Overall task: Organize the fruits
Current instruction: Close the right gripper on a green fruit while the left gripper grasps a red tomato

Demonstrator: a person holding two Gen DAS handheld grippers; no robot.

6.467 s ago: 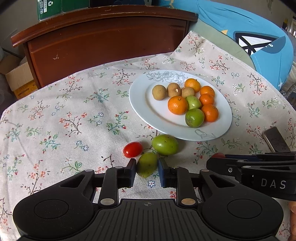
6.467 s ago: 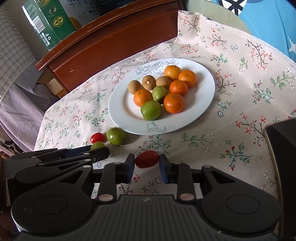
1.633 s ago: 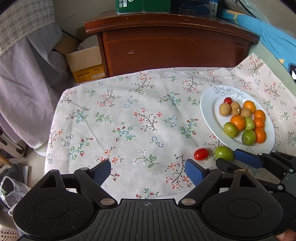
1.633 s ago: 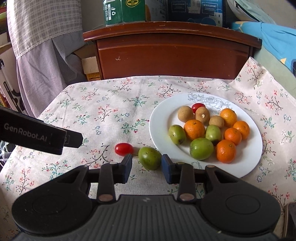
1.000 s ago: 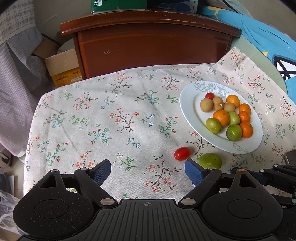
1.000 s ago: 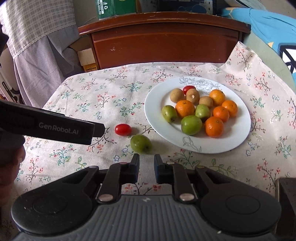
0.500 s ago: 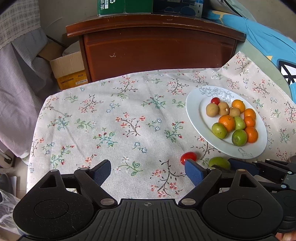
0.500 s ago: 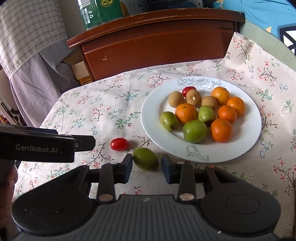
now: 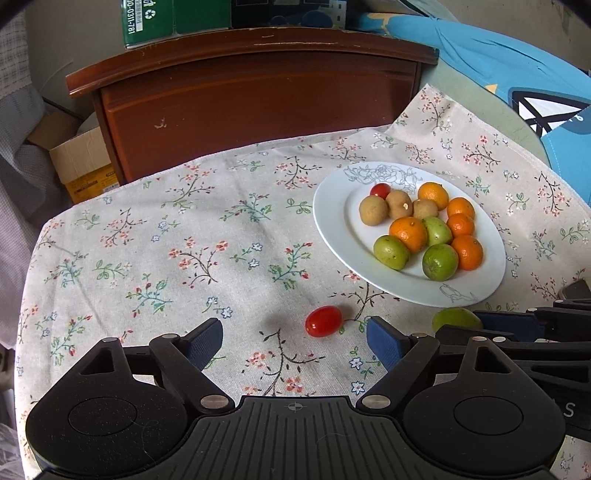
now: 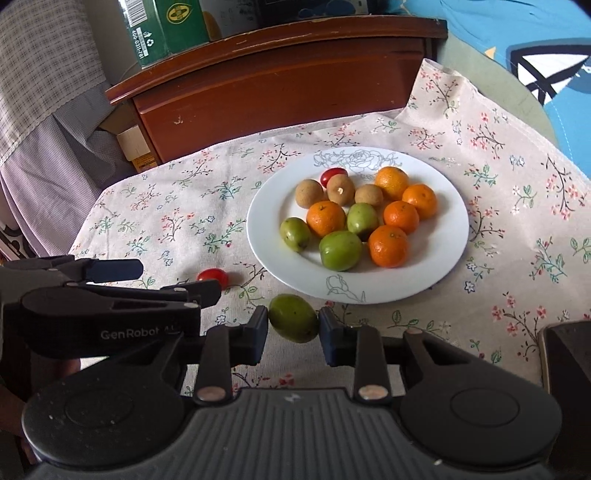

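A white plate (image 9: 332, 229) (image 10: 436, 266) on the flowered cloth holds several oranges, green fruits, brown fruits and one cherry tomato. A loose cherry tomato (image 9: 323, 321) (image 10: 212, 276) lies on the cloth left of the plate. My left gripper (image 9: 294, 344) is wide open, its jaws either side of and just short of that tomato. A loose green fruit (image 10: 293, 322) (image 9: 456, 318) lies in front of the plate. My right gripper (image 10: 293, 330) has its fingers on either side of the green fruit, close to it; a firm grip is not clear.
A brown wooden cabinet (image 9: 258, 92) stands behind the table with a green box (image 10: 166, 26) on top. A cardboard box (image 9: 79, 162) sits on the floor at left. A dark flat object (image 10: 565, 369) lies at the right edge. Blue fabric (image 9: 517, 81) is at the back right.
Both grippers have moved forward and lower. The left gripper now frames the loose tomato. The right gripper's fingers have come around the green fruit.
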